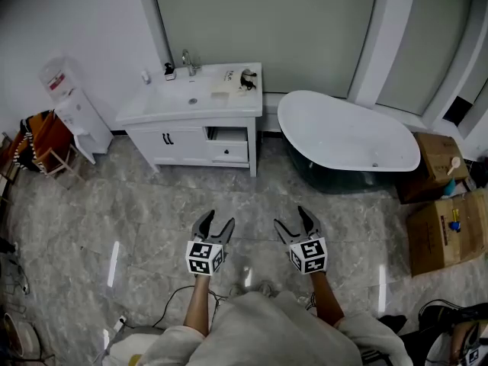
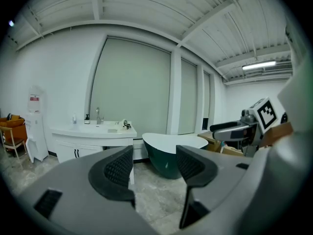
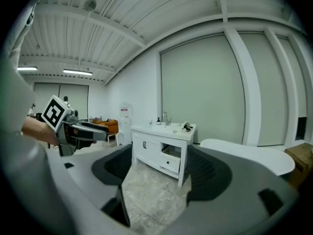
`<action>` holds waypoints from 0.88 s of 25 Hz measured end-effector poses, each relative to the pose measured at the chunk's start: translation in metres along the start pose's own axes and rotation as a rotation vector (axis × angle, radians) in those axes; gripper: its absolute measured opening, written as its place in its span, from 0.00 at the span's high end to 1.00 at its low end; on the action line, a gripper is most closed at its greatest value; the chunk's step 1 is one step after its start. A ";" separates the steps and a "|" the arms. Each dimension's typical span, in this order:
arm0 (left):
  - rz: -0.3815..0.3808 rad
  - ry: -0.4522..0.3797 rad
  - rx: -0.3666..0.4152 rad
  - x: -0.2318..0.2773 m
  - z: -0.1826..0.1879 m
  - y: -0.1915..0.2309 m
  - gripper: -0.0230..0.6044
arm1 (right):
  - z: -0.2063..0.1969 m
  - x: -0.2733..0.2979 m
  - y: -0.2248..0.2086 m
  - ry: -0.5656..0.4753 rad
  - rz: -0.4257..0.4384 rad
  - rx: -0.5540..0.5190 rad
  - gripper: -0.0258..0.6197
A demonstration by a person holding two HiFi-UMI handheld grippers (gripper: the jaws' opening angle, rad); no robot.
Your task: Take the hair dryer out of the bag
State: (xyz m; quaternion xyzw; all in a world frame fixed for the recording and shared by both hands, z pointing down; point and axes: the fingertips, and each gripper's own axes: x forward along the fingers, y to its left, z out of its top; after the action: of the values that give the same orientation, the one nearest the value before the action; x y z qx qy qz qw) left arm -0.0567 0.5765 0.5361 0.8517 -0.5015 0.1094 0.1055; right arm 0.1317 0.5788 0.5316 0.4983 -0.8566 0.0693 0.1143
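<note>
Both grippers are held out over the marble floor, well short of the white vanity (image 1: pixel 164 113). My left gripper (image 1: pixel 216 224) stands open with nothing between its jaws, and so does my right gripper (image 1: pixel 293 219). In the left gripper view the left gripper (image 2: pixel 154 168) frames the bathtub, with the right gripper (image 2: pixel 234 129) at its side. The right gripper (image 3: pixel 160 168) looks toward the vanity. A small dark and white object (image 1: pixel 246 79) lies on the vanity's right end, too small to tell what it is. No bag can be made out.
A white bathtub (image 1: pixel 347 136) with a dark outside stands right of the vanity. One vanity drawer (image 1: pixel 227 145) is pulled out. A water dispenser (image 1: pixel 72 105) and an orange chair (image 1: pixel 46 143) stand at the left, cardboard boxes (image 1: pixel 446 231) at the right.
</note>
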 end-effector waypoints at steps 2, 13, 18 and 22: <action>0.011 0.003 0.004 0.005 -0.003 -0.006 0.55 | -0.003 -0.001 -0.006 0.002 0.006 -0.010 0.41; 0.052 -0.001 0.009 0.032 -0.005 -0.012 0.52 | -0.007 0.017 -0.032 -0.008 0.019 -0.038 0.39; 0.055 -0.004 0.009 0.054 0.000 0.000 0.52 | -0.001 0.039 -0.044 -0.014 0.023 -0.046 0.40; 0.047 -0.001 0.008 0.075 0.004 0.011 0.52 | 0.001 0.058 -0.053 -0.008 0.022 -0.047 0.40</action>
State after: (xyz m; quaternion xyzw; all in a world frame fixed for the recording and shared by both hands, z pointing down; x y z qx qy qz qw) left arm -0.0301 0.5078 0.5552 0.8401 -0.5211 0.1132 0.0993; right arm 0.1505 0.5039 0.5460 0.4865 -0.8638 0.0483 0.1220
